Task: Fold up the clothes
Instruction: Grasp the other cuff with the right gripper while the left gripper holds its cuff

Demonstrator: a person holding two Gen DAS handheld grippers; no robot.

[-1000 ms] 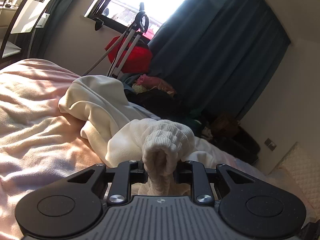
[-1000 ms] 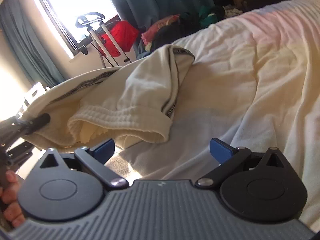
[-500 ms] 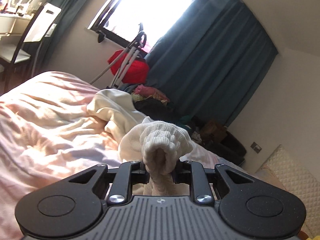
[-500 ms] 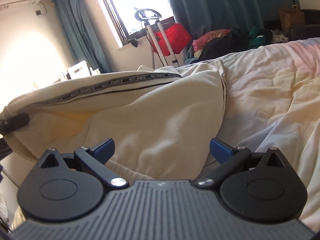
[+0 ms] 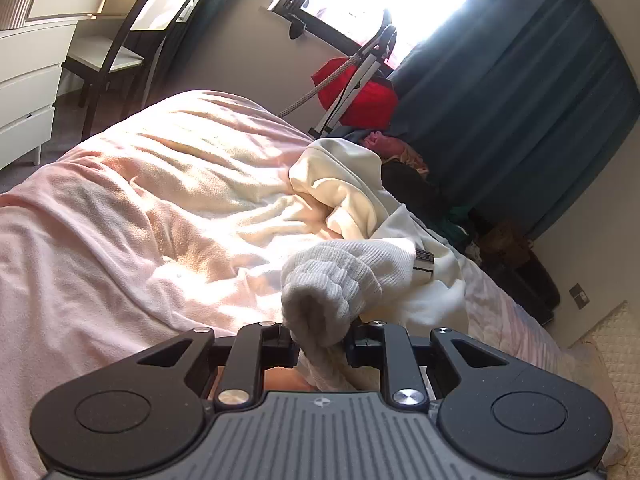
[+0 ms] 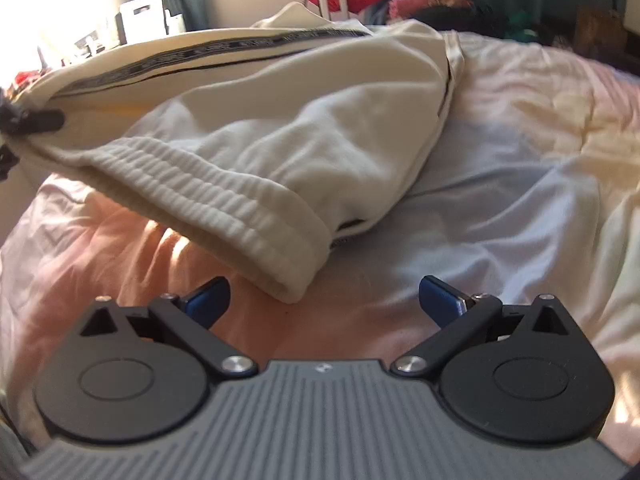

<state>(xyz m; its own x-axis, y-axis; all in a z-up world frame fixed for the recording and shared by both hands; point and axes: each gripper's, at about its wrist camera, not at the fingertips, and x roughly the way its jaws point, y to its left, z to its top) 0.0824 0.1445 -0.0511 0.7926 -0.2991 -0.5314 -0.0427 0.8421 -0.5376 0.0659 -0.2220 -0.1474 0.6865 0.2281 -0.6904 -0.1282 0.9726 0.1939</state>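
A cream sweatshirt-like garment (image 5: 352,184) with a black lettered tape stripe lies partly lifted over the pink bed cover (image 5: 120,240). My left gripper (image 5: 318,340) is shut on its bunched ribbed cuff (image 5: 332,284). In the right wrist view the garment (image 6: 304,132) hangs stretched from the left, its ribbed hem (image 6: 224,208) sagging just ahead of my right gripper (image 6: 324,304), which is open and empty above the cover (image 6: 520,160). The left gripper's tip (image 6: 36,120) shows at the frame's left edge, clamping the cloth.
A white chair (image 5: 132,32) and white drawers (image 5: 24,80) stand left of the bed. A red bag (image 5: 356,92) and a metal stand (image 5: 360,68) sit under the window. Dark blue curtains (image 5: 520,100) and a pile of clothes (image 5: 404,160) lie beyond the bed.
My left gripper rose and tilted back with the cuff, so more of the bed shows. My right gripper dropped lower, toward the sagging ribbed hem, still open.
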